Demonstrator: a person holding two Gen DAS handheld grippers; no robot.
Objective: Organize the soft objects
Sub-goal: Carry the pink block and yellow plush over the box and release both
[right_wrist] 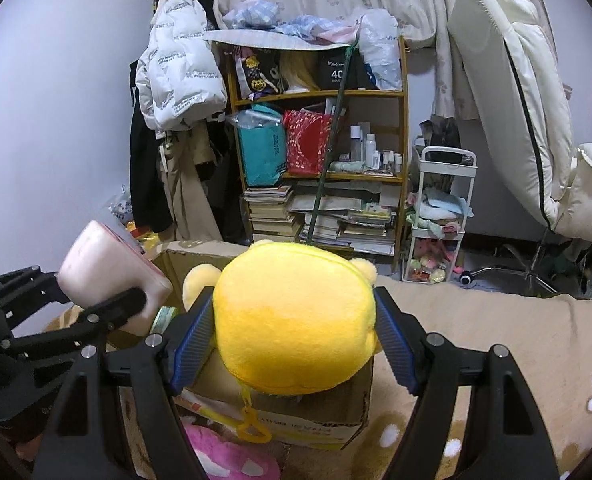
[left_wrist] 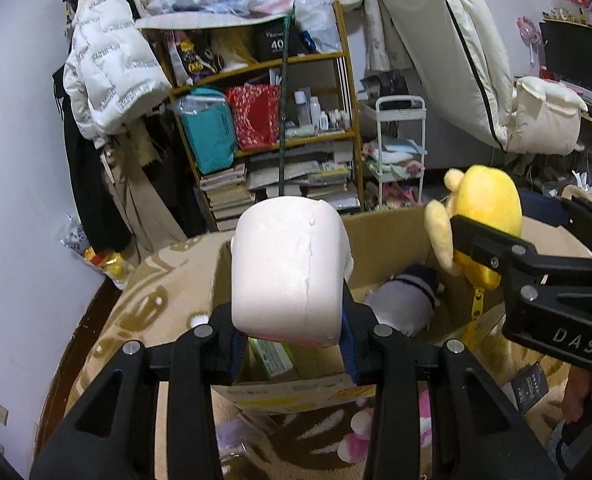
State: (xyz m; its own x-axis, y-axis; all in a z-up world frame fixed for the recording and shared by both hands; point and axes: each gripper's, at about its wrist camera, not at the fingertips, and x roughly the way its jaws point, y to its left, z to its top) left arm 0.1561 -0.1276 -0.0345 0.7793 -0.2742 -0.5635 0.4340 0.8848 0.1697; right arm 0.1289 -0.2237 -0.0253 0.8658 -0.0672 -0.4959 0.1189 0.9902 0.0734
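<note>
Plush toys are both held above the cardboard box (left_wrist: 388, 236): the left gripper (left_wrist: 290, 344) is clamped on a pale pink cushion (left_wrist: 288, 268), the right gripper (right_wrist: 292, 340) on a yellow plush (right_wrist: 296, 320). The cushion hangs over the box's near left part, its long side upright; the yellow plush hangs at the right wall. A purple-and-white plush (left_wrist: 404, 300) lies inside, directly below and between them
</note>
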